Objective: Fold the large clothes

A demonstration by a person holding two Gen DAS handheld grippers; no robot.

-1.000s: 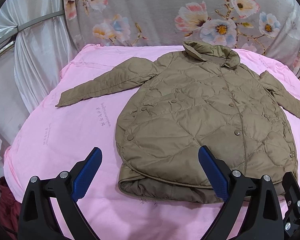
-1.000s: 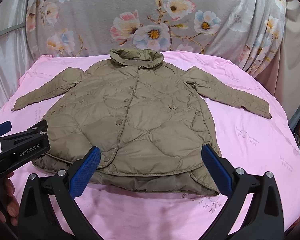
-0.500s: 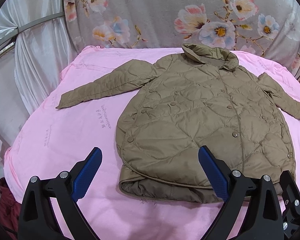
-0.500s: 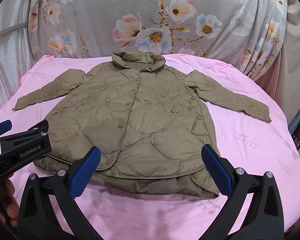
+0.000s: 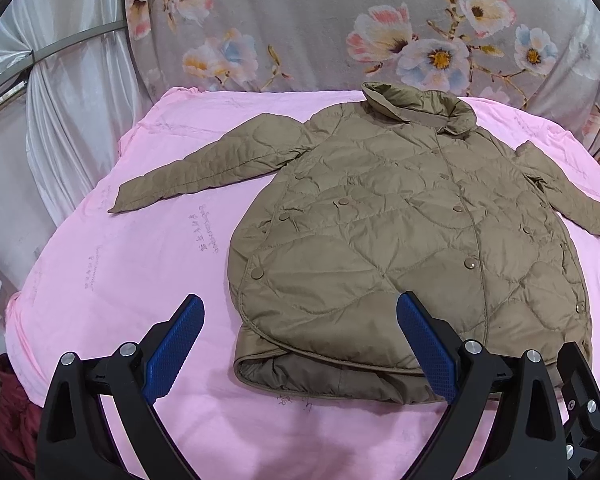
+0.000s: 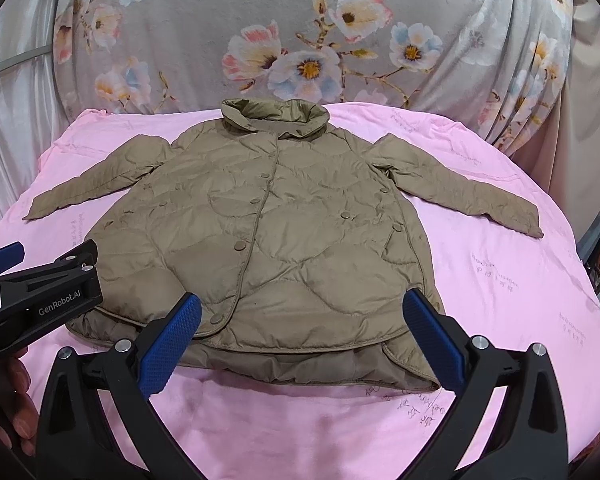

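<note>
A quilted olive-brown jacket lies flat and face up on the pink sheet, collar at the far side, both sleeves spread out; it also shows in the right wrist view. My left gripper is open and empty, above the jacket's near left hem. My right gripper is open and empty, above the near hem's middle. The left gripper's body shows at the left edge of the right wrist view.
The pink sheet covers a rounded table. A grey floral cloth hangs behind it. White curtain hangs at the left. A dark red item sits below the table's left edge.
Both grippers have drawn back and risen slightly, so the jacket sits a little lower in both views. The jacket has not moved.
</note>
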